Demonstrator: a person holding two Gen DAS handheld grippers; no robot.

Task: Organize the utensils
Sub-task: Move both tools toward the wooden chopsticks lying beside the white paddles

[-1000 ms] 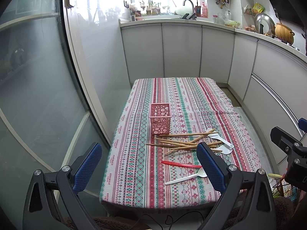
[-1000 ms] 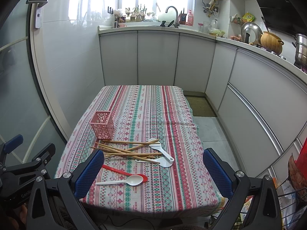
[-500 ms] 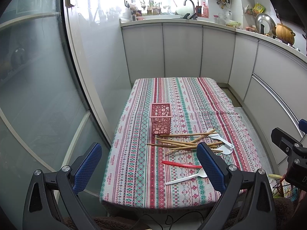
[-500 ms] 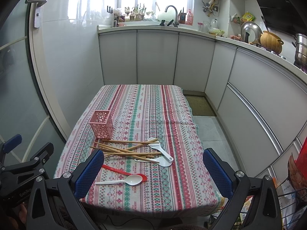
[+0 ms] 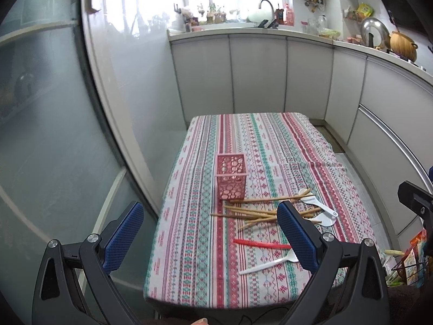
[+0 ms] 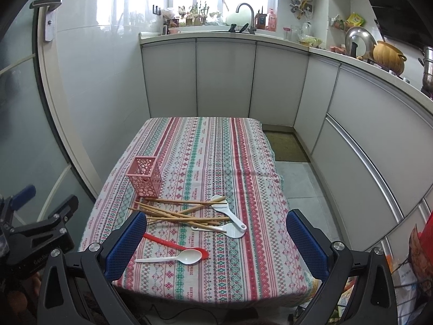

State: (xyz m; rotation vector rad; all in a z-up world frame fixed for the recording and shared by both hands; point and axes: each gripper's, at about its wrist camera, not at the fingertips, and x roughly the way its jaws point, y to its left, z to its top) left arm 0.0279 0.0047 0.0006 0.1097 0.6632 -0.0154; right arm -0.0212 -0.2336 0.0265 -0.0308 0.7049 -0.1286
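Pink holder point(image 5: 231, 180) upright behind scattered chopsticks point(image 5: 259, 212) on striped tablecloth point(image 5: 194, 243)

Counter point(image 6: 243, 162) draped in a striped, patterned cloth point(image 6: 205, 146) that hangs over its near edge. A pink perforated holder point(image 6: 144, 176) stands upright on the cloth, toward its left side. Just in front of the holder, a loose, crossing pile of wooden chopsticks point(image 6: 178, 212) lies flat. At the right end of that pile, farther from the holder, two white rice paddles point(image 6: 230, 220) overlap. Nearer the front edge than the pile lie a red spoon point(image 6: 173, 244) and a white plastic spoon point(image 6: 178, 257), bowls touching, handles pointing back toward the holder's side.
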